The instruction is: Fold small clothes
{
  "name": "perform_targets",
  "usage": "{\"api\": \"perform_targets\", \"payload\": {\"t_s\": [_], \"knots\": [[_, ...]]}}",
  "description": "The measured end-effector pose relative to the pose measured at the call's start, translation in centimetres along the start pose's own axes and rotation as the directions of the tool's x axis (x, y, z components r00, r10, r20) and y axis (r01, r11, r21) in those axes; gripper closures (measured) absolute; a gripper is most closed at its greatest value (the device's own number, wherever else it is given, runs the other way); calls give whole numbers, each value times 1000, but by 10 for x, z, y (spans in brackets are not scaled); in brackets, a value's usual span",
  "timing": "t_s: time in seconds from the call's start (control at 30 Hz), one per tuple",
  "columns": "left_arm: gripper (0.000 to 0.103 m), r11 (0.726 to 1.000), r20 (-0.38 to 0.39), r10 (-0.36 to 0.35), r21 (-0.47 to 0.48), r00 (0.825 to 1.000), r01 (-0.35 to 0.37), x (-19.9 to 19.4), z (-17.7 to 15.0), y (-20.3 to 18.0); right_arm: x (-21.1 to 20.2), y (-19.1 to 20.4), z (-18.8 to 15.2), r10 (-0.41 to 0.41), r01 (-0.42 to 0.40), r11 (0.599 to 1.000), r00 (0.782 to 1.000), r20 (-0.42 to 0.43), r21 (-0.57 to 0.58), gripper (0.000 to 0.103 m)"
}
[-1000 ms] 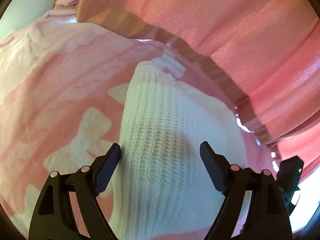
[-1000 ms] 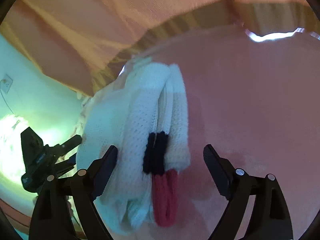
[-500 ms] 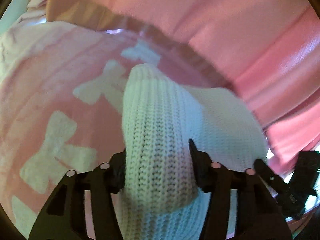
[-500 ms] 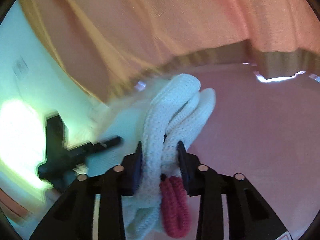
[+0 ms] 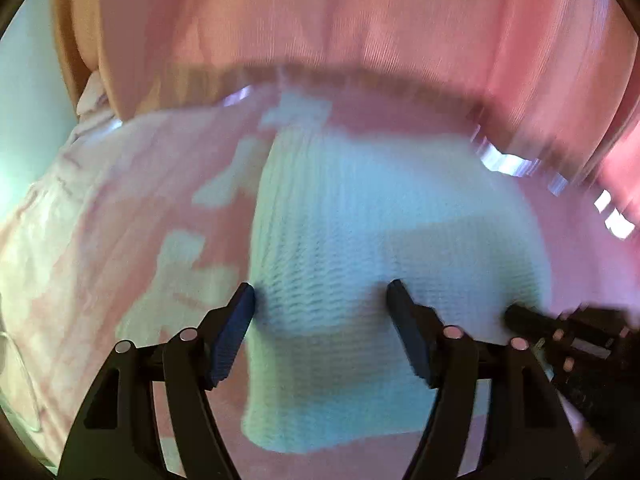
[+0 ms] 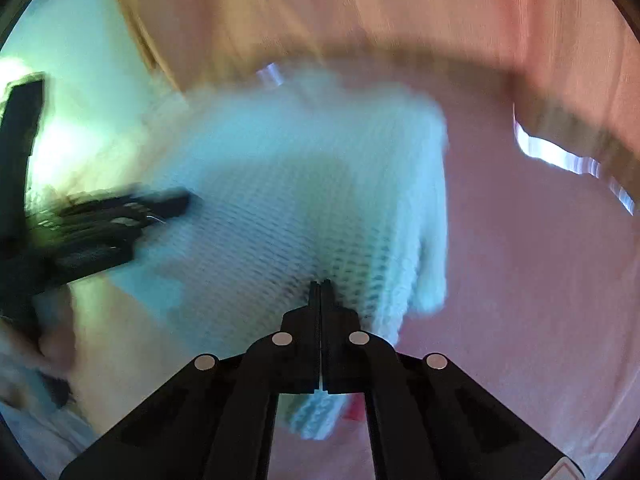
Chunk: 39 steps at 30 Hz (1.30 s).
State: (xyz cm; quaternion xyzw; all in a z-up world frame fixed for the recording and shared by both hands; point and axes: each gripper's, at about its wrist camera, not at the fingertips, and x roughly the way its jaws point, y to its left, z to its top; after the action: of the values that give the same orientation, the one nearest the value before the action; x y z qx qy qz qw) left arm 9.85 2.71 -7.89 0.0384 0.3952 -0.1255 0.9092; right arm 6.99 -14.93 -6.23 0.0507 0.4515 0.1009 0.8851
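Observation:
A white knit garment (image 5: 360, 220) lies on a pink blanket with pale bow shapes (image 5: 120, 220). My left gripper (image 5: 320, 308) straddles its near left part. The jaws are opening, with knit between them, and the pads stand off the cloth. My right gripper (image 6: 320, 284) is shut, its fingers meeting along their whole length. Its tips rest against the garment (image 6: 300, 180), and I see no cloth between them. A red cuff (image 6: 356, 412) peeks out under the right fingers. Each gripper shows in the other's view: right gripper (image 5: 560, 332), left gripper (image 6: 120, 216).
A pink curtain (image 5: 360, 20) hangs behind the far edge of the bed, and a pale wall (image 5: 24, 100) is at the left. Plain pink blanket (image 6: 540, 280) stretches right of the garment. Both views are motion-blurred.
The left jaws closed on a raised fold of knit, then widened again as the knit flattened. The right jaws closed round the bunched sleeves and are now fully shut. Both grippers rolled and shifted sideways.

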Motion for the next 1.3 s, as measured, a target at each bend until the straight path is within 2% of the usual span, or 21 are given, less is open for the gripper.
{"api": "perform_targets", "payload": {"t_s": [0.07,0.17,0.3,0.37,0.47,0.53,0.6,0.67,0.73,0.8,0.83,0.87,0.9,0.93,1.0,1.03,1.13,1.17,1.2,1.27,1.3], "knots": [[32,1000,25,-3,-7,1000,3,0,-3,3,-10,-8,6,43,-44,996,999,9,77,103],[33,999,36,-19,-26,999,20,-18,-1,8,-42,18,14,14,-11,1000,997,82,-28,103],[32,999,-39,-22,-30,999,21,-2,-6,10,3,17,-7,-44,41,998,997,-57,-55,103],[34,998,-27,-28,-53,999,26,-10,-6,10,-7,21,-4,-47,46,998,998,-38,-46,103],[37,997,35,-52,-54,998,53,-41,-6,10,-43,36,-1,-11,14,998,999,48,-59,103],[36,995,51,-59,-81,997,63,-55,-11,15,-54,37,-17,-4,7,998,999,38,-69,103],[36,996,37,-43,-78,998,46,-58,-18,19,-51,30,-30,-24,24,998,1000,17,-50,96],[36,997,-1,-10,-79,1000,10,-53,-34,25,-44,22,-40,-21,21,1000,999,-25,-9,95],[36,992,-31,-31,-126,999,27,-47,-45,35,-45,13,-43,32,-31,998,999,-37,46,88],[36,985,-47,-64,-164,997,55,-43,-52,41,-45,8,-45,92,-89,993,995,-30,83,71],[36,982,-62,-73,-177,995,61,-40,-55,42,-40,6,-46,124,-120,988,992,-30,101,71],[36,983,-73,-75,-176,995,62,-35,-56,42,-36,5,-46,135,-130,985,990,-33,111,73],[36,983,-80,-74,-173,994,59,-31,-57,42,-33,7,-45,140,-135,984,989,-37,115,96],[42,984,-95,-68,-170,993,51,-26,-58,41,-27,7,-43,143,-138,984,989,-40,115,102],[51,983,-114,-80,-171,990,60,-20,-58,39,-30,9,-38,101,-99,990,995,-17,105,103],[52,983,-110,-85,-171,990,65,-23,-57,39,-40,13,-33,77,-79,993,997,28,85,103],[52,990,-76,-55,-133,996,44,-35,-55,34,-79,25,-25,15,-15,1000,988,156,-3,103],[51,992,-78,-42,-122,996,32,-34,-56,33,-80,23,-26,-16,19,1000,987,158,-17,103],[49,993,-88,-33,-116,996,23,-31,-57,32,-65,14,-30,-62,65,998,994,95,-23,103],[50,992,-110,-31,-125,993,18,-28,-60,32,-33,-10,-39,-139,140,989,990,-24,41,103],[51,991,-102,-40,-129,994,27,-32,-61,32,-29,-18,-41,-113,118,988,992,-52,96,103]]}}
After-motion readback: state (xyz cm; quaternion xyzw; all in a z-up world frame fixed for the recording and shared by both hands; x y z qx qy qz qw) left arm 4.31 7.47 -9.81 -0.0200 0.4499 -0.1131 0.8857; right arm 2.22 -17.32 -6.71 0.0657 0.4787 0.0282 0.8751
